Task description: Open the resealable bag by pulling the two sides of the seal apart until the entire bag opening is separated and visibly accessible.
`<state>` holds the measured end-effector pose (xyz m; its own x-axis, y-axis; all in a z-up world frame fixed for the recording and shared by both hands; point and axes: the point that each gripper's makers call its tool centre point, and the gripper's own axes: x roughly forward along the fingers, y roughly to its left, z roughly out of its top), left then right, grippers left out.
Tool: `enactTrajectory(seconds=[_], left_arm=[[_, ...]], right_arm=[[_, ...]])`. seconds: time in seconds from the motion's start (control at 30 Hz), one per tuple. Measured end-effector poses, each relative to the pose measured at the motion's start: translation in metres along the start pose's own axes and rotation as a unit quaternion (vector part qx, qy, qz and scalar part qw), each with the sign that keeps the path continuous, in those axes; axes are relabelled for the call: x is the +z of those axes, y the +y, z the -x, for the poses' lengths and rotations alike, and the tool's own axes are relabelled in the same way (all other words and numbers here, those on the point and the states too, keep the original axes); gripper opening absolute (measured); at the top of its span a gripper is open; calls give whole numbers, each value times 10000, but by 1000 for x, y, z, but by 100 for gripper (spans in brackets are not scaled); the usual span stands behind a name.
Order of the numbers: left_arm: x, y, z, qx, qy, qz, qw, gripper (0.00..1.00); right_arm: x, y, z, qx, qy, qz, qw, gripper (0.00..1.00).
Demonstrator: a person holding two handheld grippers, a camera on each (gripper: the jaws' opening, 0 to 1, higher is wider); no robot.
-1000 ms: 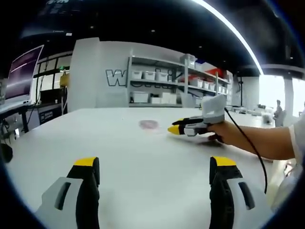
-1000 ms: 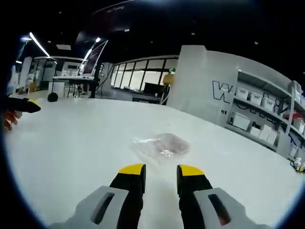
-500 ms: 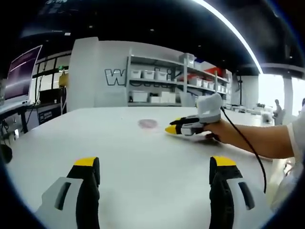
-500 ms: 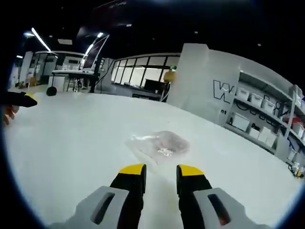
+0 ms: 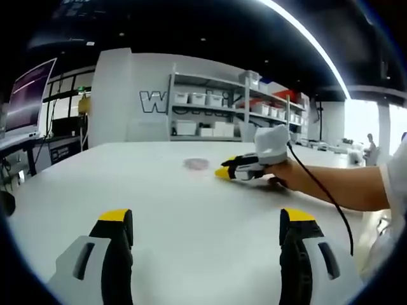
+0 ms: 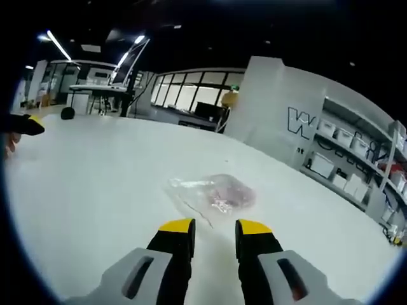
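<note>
While the left gripper [image 5: 203, 219] hangs low over the white bench [image 5: 191, 210], fingers wide apart & empty, the resealable bag [image 5: 196, 164] lies far ahead, w/ the right gripper [image 5: 221, 172] just beside it. Right gripper view: right gripper [image 6: 214, 227] fingers narrowly apart, nothing btwn them, bag [image 6: 210, 196] flat on bench just ahead.
</note>
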<state>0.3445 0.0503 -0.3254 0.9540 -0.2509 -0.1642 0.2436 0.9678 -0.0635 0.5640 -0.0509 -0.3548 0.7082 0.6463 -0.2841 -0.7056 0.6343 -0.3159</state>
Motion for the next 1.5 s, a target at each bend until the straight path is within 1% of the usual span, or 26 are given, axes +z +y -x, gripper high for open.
enactTrajectory(seconds=[0.43,0.7,0.8,1.07,1.17,1.2,1.3,1.5], left_arm=[[-2,1,1,-15,15,39,10000,95],[-3,2,3,-10,22,65,10000,95],[-3,2,3,-13,18,70,10000,95],[-3,3,4,-2,16,85,10000,95],[-3,4,4,9,15,93,10000,95],[-3,4,4,12,13,97,10000,95],[-3,4,4,12,18,98,9999,95],[-4,4,4,32,14,110,9999,95]], right_arm=[[0,-5,-14,31,28,316,9995,17],[2,-4,-21,131,18,513,9986,15],[2,-3,-23,166,28,617,9980,13],[4,-4,-29,235,16,713,9972,8],[7,-3,-30,274,-29,691,9972,1],[9,-3,-30,295,-50,669,9973,0],[13,-3,-30,305,-104,571,9978,0],[23,-7,-33,331,-268,161,9990,0]])
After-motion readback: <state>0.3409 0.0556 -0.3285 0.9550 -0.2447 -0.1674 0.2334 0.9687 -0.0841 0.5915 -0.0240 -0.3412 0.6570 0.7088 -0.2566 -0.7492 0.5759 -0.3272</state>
